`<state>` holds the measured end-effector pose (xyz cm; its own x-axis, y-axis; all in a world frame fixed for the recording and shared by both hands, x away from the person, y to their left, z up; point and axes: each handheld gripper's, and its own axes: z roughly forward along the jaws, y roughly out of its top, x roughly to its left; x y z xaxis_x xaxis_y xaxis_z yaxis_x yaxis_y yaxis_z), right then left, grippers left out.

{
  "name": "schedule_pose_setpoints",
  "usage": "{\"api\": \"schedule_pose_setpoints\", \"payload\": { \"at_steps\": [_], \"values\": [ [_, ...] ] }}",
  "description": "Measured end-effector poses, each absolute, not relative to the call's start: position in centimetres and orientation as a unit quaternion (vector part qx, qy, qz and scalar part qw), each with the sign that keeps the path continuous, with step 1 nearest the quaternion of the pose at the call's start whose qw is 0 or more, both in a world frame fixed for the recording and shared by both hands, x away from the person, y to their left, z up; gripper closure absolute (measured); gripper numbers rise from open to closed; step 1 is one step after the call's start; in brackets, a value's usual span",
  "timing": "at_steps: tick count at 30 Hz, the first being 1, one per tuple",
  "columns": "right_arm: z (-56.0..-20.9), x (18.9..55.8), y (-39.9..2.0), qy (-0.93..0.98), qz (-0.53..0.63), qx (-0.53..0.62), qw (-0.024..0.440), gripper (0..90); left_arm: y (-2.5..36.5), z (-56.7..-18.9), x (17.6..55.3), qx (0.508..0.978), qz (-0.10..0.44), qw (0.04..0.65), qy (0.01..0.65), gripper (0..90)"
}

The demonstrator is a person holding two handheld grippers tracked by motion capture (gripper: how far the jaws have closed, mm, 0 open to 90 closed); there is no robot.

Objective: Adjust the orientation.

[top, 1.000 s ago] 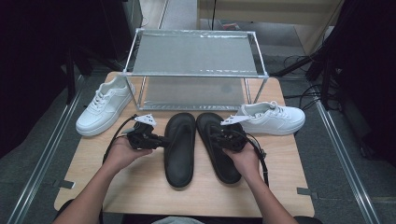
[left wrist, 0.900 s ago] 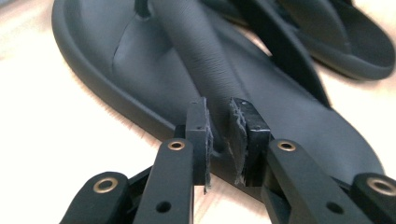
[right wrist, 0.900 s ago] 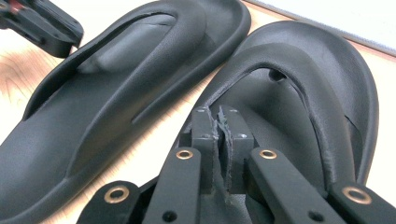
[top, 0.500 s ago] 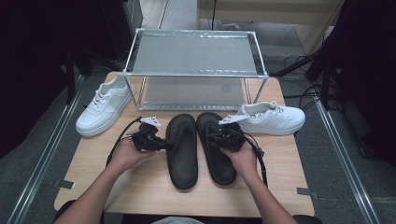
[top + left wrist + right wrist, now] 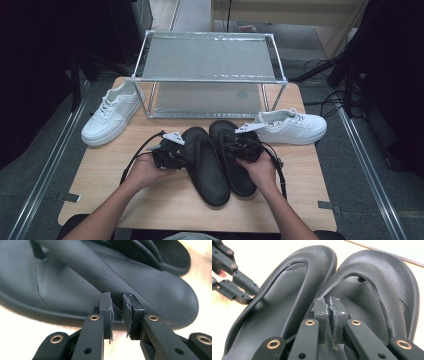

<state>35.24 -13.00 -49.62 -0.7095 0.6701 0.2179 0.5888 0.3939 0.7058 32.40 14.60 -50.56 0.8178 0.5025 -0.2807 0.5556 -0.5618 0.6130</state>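
High view shows, nearest to the person, two forearms coming in from the bottom edge and two black sandals lying side by side on the wooden table (image 5: 300, 200). The left gripper (image 5: 181, 156) is at the outer edge of the left sandal (image 5: 205, 162); in the left gripper view the jaws stand a little apart with the edge of the strap and sole between them, and I cannot tell if the pads already press on it. The right gripper (image 5: 231, 148) is over the right sandal (image 5: 235, 157), and in the right gripper view its jaws are almost together on the thin strap (image 5: 329, 293), so I judge that it is grasping this strap. Both sandals lie flat on the table, touching each other along their inner sides. A little farther stand two white sneakers, one at the left (image 5: 111, 114) and one at the right (image 5: 290, 127), both on the table beside the metal rack (image 5: 210, 57). The two shelves of the rack carry no shoes. So I think the work is only at its beginning: the pair of sandals is being taken, nothing is placed on the rack, and the sneakers wait untouched.
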Motion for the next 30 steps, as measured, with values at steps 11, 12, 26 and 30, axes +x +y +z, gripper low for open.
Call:
{"api": "schedule_pose_setpoints", "payload": {
  "at_steps": [11,12,26,30],
  "values": [
    [-49.5,35.4,-13.5,0.828,0.402,0.387,0.058,82.5,14.7,-49.8,32.3,0.877,-0.022,0.384,0.289,75.2],
    [-49.5,35.3,-13.5,0.827,0.404,0.386,0.060,80.3,14.8,-49.7,32.3,0.874,-0.019,0.389,0.290,74.5],
    [-48.0,34.6,-14.7,0.799,0.434,0.409,0.077,47.5,16.6,-48.8,32.6,0.855,0.000,0.420,0.304,50.2],
    [-48.0,34.2,-14.4,0.799,0.441,0.404,0.065,44.8,17.1,-48.7,32.8,0.852,0.001,0.423,0.310,46.9]
  ]
}}
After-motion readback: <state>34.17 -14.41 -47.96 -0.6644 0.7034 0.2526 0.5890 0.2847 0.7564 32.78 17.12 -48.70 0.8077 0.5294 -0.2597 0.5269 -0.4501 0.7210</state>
